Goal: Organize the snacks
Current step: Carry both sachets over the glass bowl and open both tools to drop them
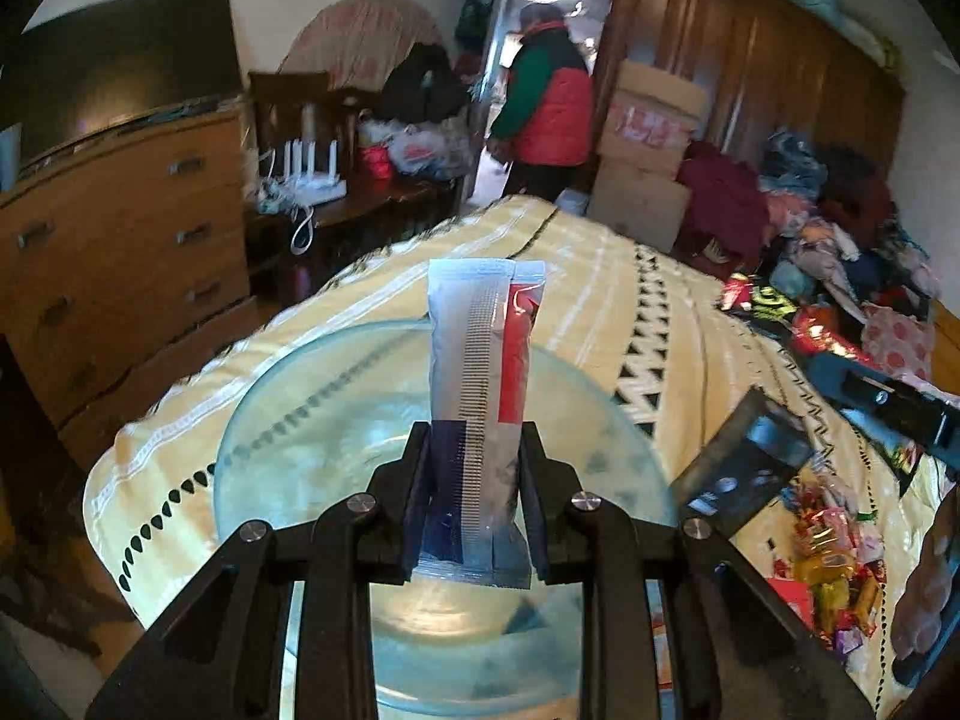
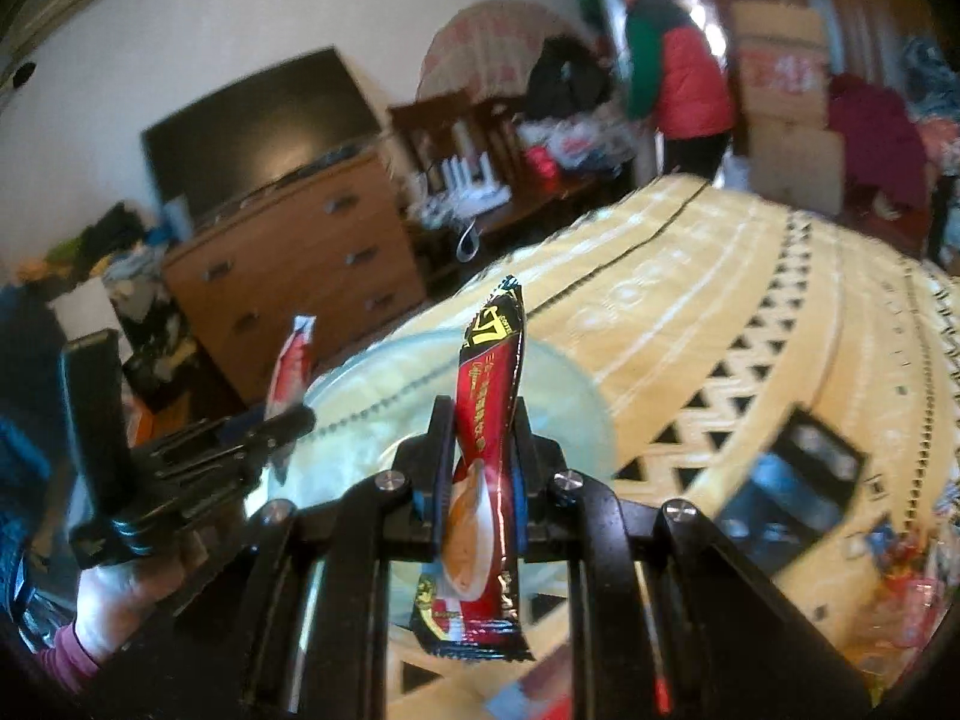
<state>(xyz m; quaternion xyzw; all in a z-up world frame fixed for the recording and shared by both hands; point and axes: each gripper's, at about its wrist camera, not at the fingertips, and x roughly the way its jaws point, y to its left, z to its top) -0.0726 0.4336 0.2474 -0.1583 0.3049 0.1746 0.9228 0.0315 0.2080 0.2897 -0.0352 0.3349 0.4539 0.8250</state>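
Silver sachet (image 1: 474,396) clamped upright between left jaws, red sachet (image 2: 489,450) between right.

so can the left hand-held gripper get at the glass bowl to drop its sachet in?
Probably yes: the left hand-held gripper holds its sachet right above the glass bowl, nothing between.

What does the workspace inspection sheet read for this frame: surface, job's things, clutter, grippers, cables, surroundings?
Surface: yellow patterned bedspread with black triangle bands.
Job's things: glass bowl on the bedspread; silver-and-red sachet; red coffee sachet; loose candy pile.
Clutter: black pouch beside the bowl; clothes heap.
Grippers: left gripper shut on the silver-and-red sachet above the bowl; right gripper shut on the red coffee sachet.
Cables: white cord hanging off the desk.
Surroundings: dresser, cardboard boxes, person at the doorway.
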